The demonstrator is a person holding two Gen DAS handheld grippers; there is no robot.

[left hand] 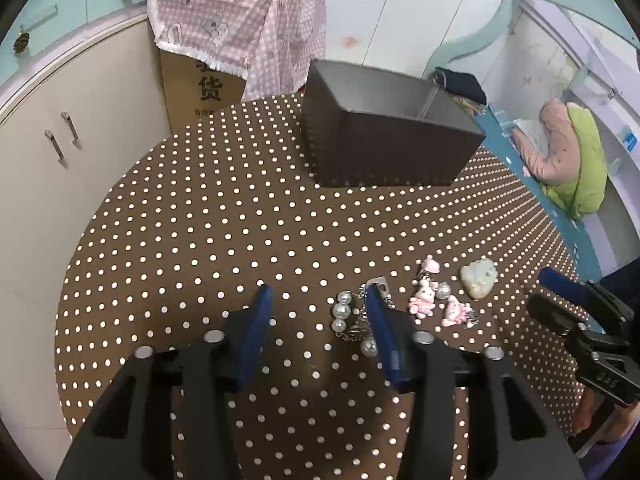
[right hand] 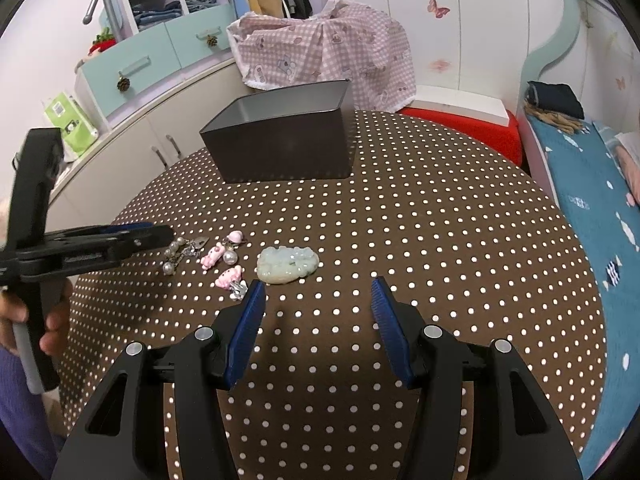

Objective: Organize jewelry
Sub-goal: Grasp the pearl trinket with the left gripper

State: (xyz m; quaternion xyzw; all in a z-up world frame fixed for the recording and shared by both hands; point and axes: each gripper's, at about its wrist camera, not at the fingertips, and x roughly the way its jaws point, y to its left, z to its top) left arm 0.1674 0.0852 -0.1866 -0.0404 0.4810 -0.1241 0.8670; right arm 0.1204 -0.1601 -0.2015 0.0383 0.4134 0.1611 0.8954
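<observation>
On the brown polka-dot table [left hand: 240,220] lie a pearl-and-chain bracelet [left hand: 352,320], pink bunny charms [left hand: 424,300] and a pale green jade pendant [left hand: 480,278]. My left gripper [left hand: 320,296] is open just above the table, its right finger over the bracelet. My right gripper [right hand: 318,288] is open, just short of the jade pendant [right hand: 288,265], with the bunny charms [right hand: 224,264] and bracelet [right hand: 180,254] to its left. A dark open box [left hand: 384,140] stands at the far side, also in the right wrist view [right hand: 280,140].
A cardboard box under pink checked cloth [left hand: 240,32] stands behind the table. White cabinets [left hand: 60,160] are to the left and a bed [right hand: 580,200] to the right. The left gripper shows at the left of the right wrist view [right hand: 168,236].
</observation>
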